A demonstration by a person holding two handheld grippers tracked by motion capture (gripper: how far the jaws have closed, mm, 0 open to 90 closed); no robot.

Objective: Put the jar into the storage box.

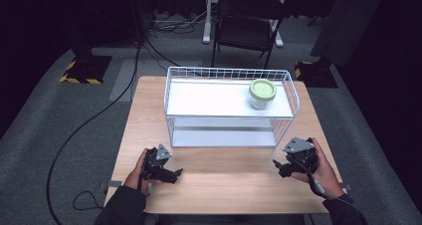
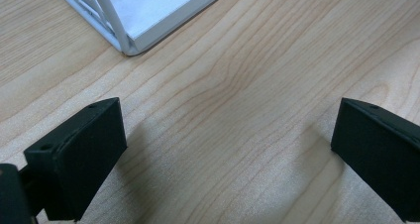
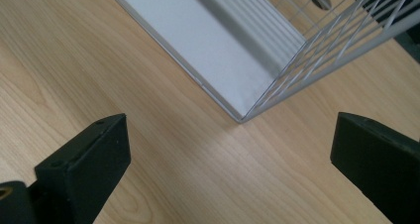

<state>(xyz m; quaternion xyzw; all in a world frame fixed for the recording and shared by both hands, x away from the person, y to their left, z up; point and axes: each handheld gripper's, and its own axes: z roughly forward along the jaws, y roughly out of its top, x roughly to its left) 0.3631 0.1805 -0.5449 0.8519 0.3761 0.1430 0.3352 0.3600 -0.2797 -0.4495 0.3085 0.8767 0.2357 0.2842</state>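
**Both grippers rest apart at the near edge, jar up on the rack**

The wooden table (image 1: 219,185) carries everything, its far edge partly hidden behind the white wire rack (image 1: 229,108) that stands toward the far middle of the surface. The rack has two levels: a white upper shelf with a low mesh rim, and a lower shelf near the tabletop whose back half sits in shadow and is hard to read. In the left gripper view one bottom corner of the rack (image 2: 130,44) cuts in at the top, the rest out of frame; in the right gripper view another bottom corner (image 3: 241,117) shows with the mesh side rising away to the upper right.

On the upper shelf, toward its right end, stands a jar with a pale green lid (image 1: 262,93). Its contents cannot be made out through the glare and the wire.

Near the table's front left corner a hand holds the left gripper (image 1: 174,175), its jaws spread wide over bare wood with nothing between them. Near the front right corner the right gripper (image 1: 278,166) sits in the other hand, jaws likewise wide apart and empty, pointing toward the rack's corner. Both are well apart from the jar. The person's sleeves are cut off by the bottom of the high view.
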